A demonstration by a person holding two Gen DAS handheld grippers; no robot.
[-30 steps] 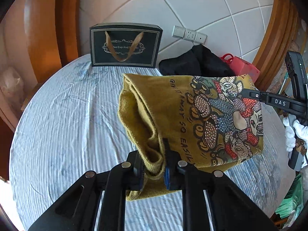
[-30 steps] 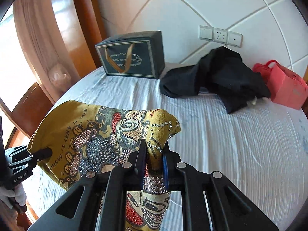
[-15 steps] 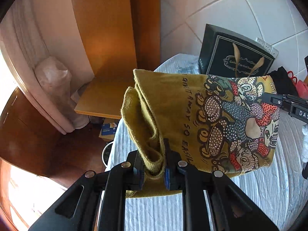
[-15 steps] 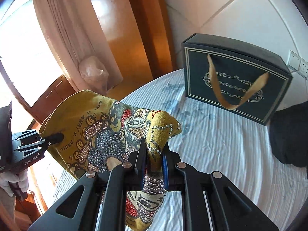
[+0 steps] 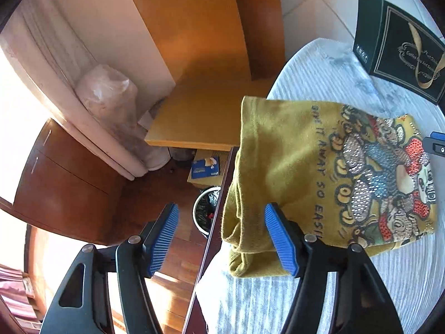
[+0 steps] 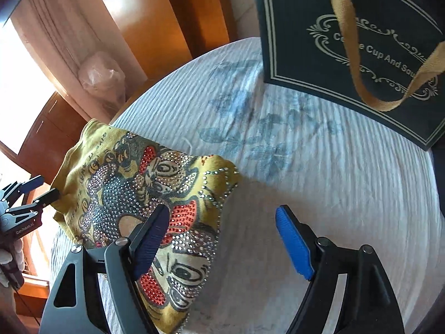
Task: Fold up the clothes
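Observation:
A folded mustard-yellow shirt (image 5: 281, 164) with a rhinestone cartoon print lies at the left edge of the round table (image 5: 311, 64). It also shows in the right wrist view (image 6: 144, 183). My left gripper (image 5: 222, 236) is open; its right finger touches the shirt's folded left end and its left finger hangs beyond the table edge. My right gripper (image 6: 222, 239) is open at the shirt's right end, its left finger over the print. The left gripper also shows at the left in the right wrist view (image 6: 30, 189).
A dark green gift bag (image 6: 353, 41) with a gold ribbon handle stands at the back of the table; it also shows in the left wrist view (image 5: 400, 47). Past the table's left edge are a wooden shelf (image 5: 200, 114), a curtain (image 5: 55, 64) and a bin (image 5: 205, 208) on the floor.
Both grippers carried the shirt to the table's left edge and laid it down. Both have opened and let go of it.

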